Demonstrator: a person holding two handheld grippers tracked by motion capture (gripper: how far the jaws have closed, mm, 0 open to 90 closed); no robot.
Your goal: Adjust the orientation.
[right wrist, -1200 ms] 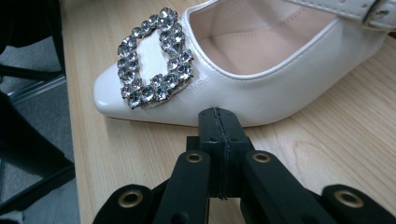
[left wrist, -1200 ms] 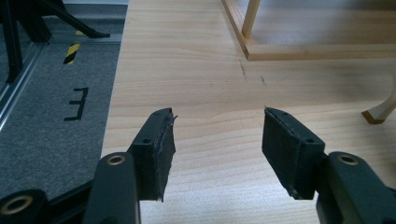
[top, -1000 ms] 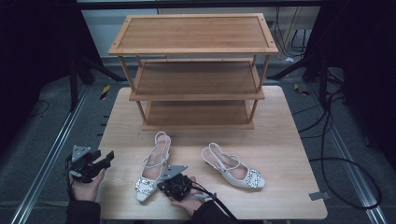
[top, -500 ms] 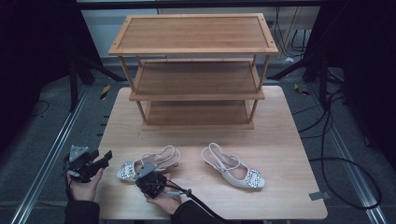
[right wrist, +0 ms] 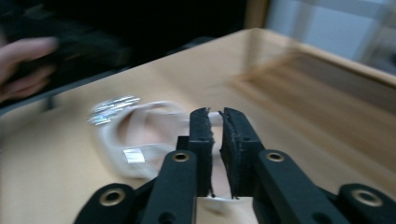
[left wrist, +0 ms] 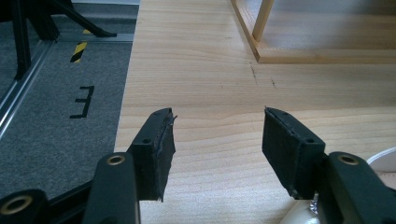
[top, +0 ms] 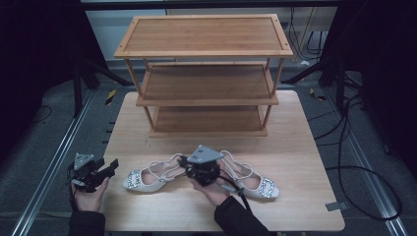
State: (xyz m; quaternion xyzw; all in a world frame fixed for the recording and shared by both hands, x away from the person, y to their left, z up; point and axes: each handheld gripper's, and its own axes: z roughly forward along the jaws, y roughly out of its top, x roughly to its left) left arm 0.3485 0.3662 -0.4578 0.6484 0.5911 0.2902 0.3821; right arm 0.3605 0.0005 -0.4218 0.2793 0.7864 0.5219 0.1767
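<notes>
On the high view I have two pale sandals lying on the wooden desk (top: 305,196), in front of a three-tier wooden shelf rack (top: 204,73) that stands toward the far side.

The left sandal (top: 150,178) lies on its side-to-side line, its jewelled toe (top: 134,180) pointing to the desk's left edge and its heel strap toward the middle. My right gripper (top: 189,164) sits at that heel end, between the two shoes, with the hand (top: 211,189) wrapped around its body from below. In the right gripper view the two black jaws stand almost together with a thin white strap (right wrist: 215,116) pinched between their tips, so I read it as clamped on the left sandal's strap; that view is blurred, and the sandal's insole (right wrist: 135,135) and sparkling buckle (right wrist: 112,105) are smeared behind the jaws.

The right sandal (top: 253,179) lies just beside the right gripper, its buckle (top: 268,186) toward the near right.

My left gripper (top: 110,167) is held over the desk's near left edge, near the left sandal's toe but apart from it. In the left gripper view its jaws are spread wide over bare wood with nothing between them; a sliver of white shoe (left wrist: 385,158) shows at the lower right, and the rack's foot (left wrist: 261,28) is ahead.
</notes>
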